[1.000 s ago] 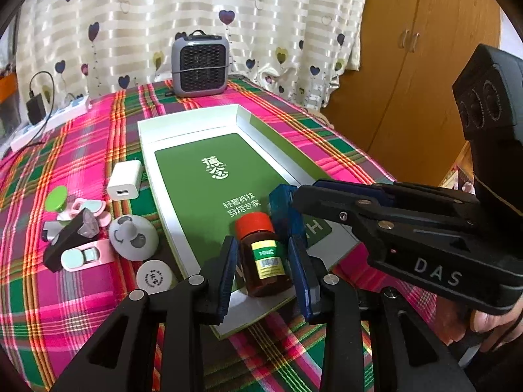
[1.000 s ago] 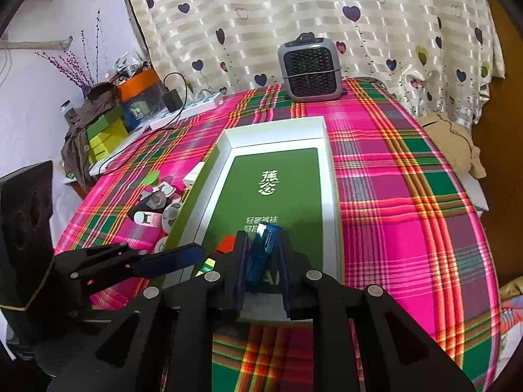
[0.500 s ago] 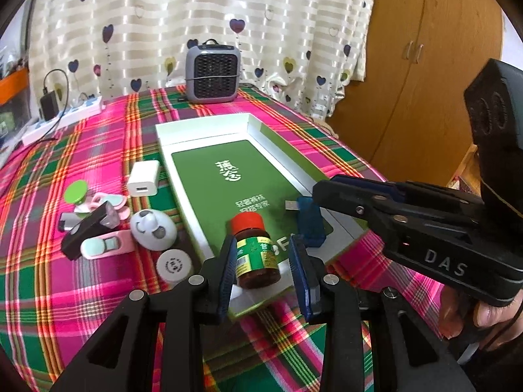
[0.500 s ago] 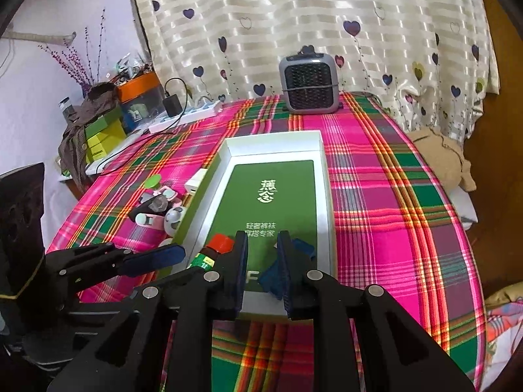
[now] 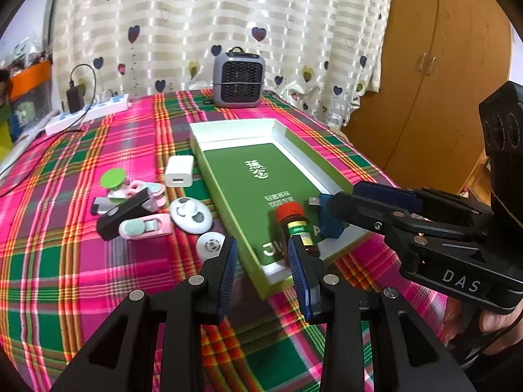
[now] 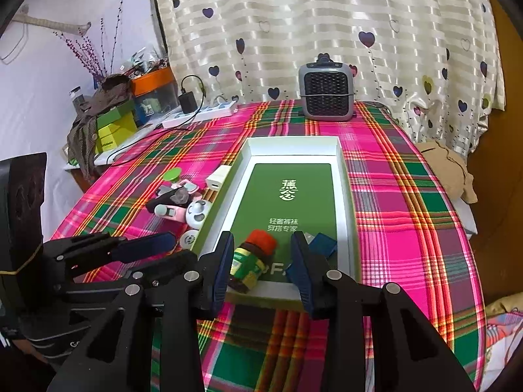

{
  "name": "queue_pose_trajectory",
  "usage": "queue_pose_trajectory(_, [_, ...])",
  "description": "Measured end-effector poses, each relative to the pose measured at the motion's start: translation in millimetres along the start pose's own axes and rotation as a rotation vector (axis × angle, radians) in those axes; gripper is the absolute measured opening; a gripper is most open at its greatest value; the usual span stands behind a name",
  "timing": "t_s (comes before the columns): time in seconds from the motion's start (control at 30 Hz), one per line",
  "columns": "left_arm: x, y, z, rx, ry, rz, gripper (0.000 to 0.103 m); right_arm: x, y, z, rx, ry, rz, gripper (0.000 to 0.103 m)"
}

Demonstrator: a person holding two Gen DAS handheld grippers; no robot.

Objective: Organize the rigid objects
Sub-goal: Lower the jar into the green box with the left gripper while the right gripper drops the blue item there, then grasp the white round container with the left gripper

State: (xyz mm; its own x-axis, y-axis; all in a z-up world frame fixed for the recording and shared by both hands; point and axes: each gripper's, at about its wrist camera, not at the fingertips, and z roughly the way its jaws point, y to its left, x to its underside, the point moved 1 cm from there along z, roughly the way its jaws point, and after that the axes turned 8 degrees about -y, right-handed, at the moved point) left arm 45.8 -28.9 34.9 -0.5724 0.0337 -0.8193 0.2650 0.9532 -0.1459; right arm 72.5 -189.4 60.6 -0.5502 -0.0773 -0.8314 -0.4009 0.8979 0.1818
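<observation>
A white-walled tray [image 5: 235, 129] [image 6: 294, 142] with a green insert lies on the plaid table. At its near end a brown bottle with a red cap [image 5: 294, 225] [image 6: 251, 261] lies tipped on its side. A blue USB stick [image 5: 328, 217] [image 6: 322, 243] rests beside it on the right. My left gripper [image 5: 263, 268] [image 6: 176, 248] hangs open just short of the tray's near corner, with nothing between its fingers. My right gripper [image 6: 263, 261] [image 5: 343, 196] hovers over the tray's near rim; its jaws are opening and its pads touch neither the stick nor the bottle.
Left of the tray lie a white charger [image 5: 179, 171], a white round disc [image 5: 189, 214], a black stick [image 5: 126, 212] and several small pink and green pieces. A grey heater [image 5: 238, 78] and a power strip [image 5: 88, 114] stand at the back. The table edge drops off at the right.
The right jaws have opened and let go of the blue USB stick, which now lies in the tray. Both grippers have drawn back. The bottle, upright before, has tipped over.
</observation>
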Motion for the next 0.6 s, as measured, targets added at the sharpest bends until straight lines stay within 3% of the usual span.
queue_pose_trajectory(0.6, [5.6,17.0,-12.0,-0.033,-0.018,-0.029,0.032,2.5,23.4,5.0,-0.046,0.032,-0.036,0.037])
